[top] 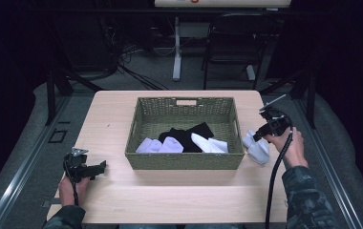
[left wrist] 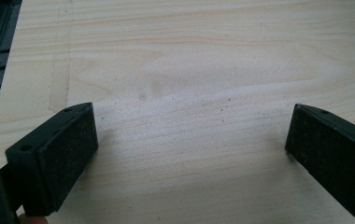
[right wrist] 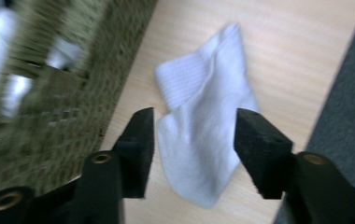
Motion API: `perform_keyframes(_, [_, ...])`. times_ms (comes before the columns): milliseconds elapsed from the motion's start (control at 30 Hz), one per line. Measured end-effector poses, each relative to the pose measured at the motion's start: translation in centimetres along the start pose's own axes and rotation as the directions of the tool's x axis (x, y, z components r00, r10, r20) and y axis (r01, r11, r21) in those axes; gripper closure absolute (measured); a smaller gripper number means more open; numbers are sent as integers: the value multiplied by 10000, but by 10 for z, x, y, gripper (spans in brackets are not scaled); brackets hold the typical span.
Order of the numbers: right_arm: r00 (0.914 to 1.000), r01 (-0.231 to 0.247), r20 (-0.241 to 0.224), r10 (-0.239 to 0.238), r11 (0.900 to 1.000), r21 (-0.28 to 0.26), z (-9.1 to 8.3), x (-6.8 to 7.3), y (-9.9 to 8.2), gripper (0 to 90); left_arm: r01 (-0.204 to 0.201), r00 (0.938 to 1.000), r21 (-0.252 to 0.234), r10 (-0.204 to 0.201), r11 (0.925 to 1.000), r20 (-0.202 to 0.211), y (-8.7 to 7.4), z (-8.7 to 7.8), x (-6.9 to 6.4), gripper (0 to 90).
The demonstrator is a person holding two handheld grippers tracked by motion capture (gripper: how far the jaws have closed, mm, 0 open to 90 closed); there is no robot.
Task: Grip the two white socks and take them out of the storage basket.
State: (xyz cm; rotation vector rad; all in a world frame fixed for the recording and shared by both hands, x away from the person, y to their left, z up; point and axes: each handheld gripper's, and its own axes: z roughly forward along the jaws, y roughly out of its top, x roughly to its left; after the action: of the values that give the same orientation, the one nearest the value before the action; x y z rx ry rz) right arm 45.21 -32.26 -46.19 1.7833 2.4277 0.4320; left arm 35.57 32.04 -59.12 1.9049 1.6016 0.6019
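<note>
high view: above, facing forward-down on table (top: pixel 179 191) | gripper views: close, low over same tabletop

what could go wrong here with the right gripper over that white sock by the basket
The right gripper hangs open over the white sock, which lies flat on the table; closing too high might pinch nothing, or catch just one layer. The sock lies close to the wicker basket, so a jaw could bump its wall. It is also near the table's right edge, and a nudge might push it off.
</note>
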Motion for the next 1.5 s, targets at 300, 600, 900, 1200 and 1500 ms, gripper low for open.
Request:
perform_keyframes(300, [9981,608,-55,-618,9925,-1065,-66,8,9,233,-1,10000,-1,1,10000,1,0,0,0,22])
perform_keyframes(600, [9903,1391,211,-1376,9737,-1804,-115,33,23,163,0,10000,-1,0,10000,0,0,0,0,22])
perform_keyframes(900, [9747,2209,207,-2225,9459,-2376,-137,65,37,99,-1,10000,1,1,10000,2,0,0,0,22])
perform_keyframes(1200, [9485,3082,4,-3168,9226,-2318,-137,103,56,49,-11,10000,-6,11,10000,-2,0,0,0,22])
perform_keyframes(1500, [9242,3653,-340,-3804,9064,-2123,-112,139,73,83,-8,10000,-6,8,10000,-1,0,0,0,22])
